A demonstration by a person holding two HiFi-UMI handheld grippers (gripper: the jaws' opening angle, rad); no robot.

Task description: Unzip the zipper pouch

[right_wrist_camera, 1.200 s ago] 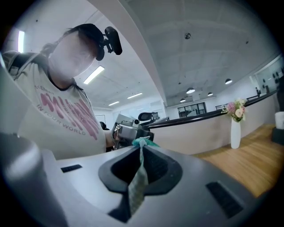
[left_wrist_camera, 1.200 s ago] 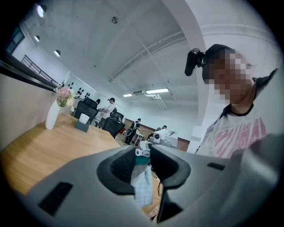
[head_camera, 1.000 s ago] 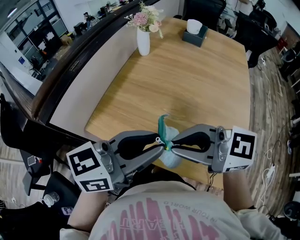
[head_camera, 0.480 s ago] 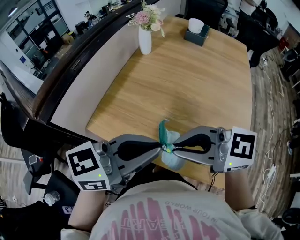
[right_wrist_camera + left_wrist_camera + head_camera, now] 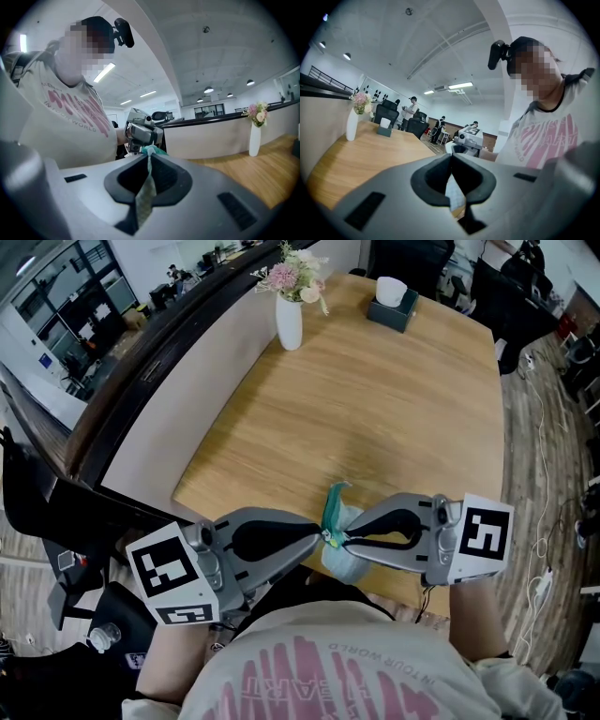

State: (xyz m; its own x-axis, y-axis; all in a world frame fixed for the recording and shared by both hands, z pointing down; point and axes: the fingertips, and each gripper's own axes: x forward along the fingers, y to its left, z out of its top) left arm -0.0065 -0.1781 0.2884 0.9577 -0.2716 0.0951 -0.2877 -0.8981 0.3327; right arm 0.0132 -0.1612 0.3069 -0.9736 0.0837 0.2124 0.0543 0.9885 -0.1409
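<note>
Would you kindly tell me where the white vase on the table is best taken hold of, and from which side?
I would grip the vase round its body from the side, below the flowers: it stands upright, blooms spreading over its mouth.

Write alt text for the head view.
The left gripper and right gripper are shut on a pale zipper pouch over the near edge of a wooden table. A flower vase and tissue box stand at its far end.

Lighting was even and bright, from ceiling strip lights (image 5: 454, 86). Both gripper views showed heavy fisheye distortion with dark corners.
</note>
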